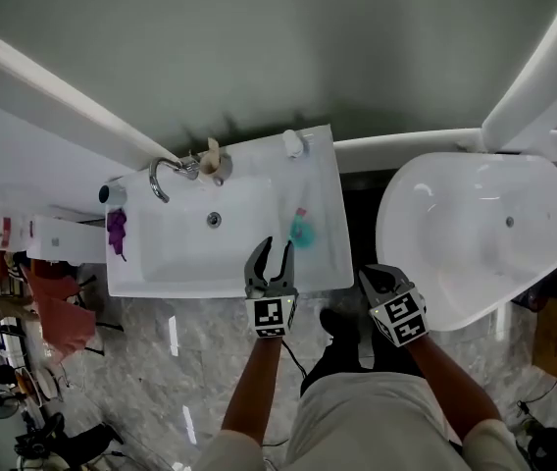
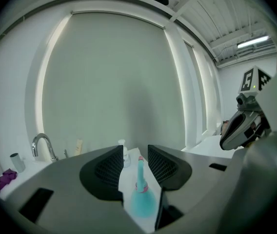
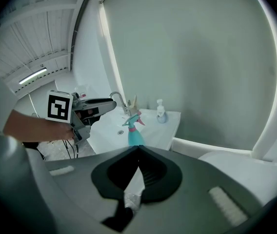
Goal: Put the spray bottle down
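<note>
Spray bottle (image 1: 301,230) stood upright on the flat right ledge of the sink (image 1: 323,175), its teal body resting on the white surface and its pink-tipped head up. The left gripper (image 1: 278,246) sat just in front of it with its jaws spread wide. In the left gripper view the bottle showed in the gap between the pads, but past them, with neither pad pressing on it. Judged from that, the putting down was done: the bottle carried its own weight and nothing gripped it. All that seemed left was for the left gripper to draw clear without brushing the bottle's head.

The right gripper (image 1: 372,278) hung off to the side, over the gap between the sink and the bathtub (image 1: 543,214), its jaws closed together on a white cloth (image 3: 132,191) (or perhaps a paper wipe; the texture was too soft to be sure).

Around the basin, a faucet (image 1: 164,173) curved over the back left corner, a cup (image 1: 216,163) holding something upright stood beside it, and a soap dispenser (image 1: 293,143) stood at the back right corner, well apart from the bottle. A purple item (image 1: 117,230) lay at the left edge. Nothing crowded the bottle. The open jaws on either side of its line were the only things near enough to tip it.
</note>
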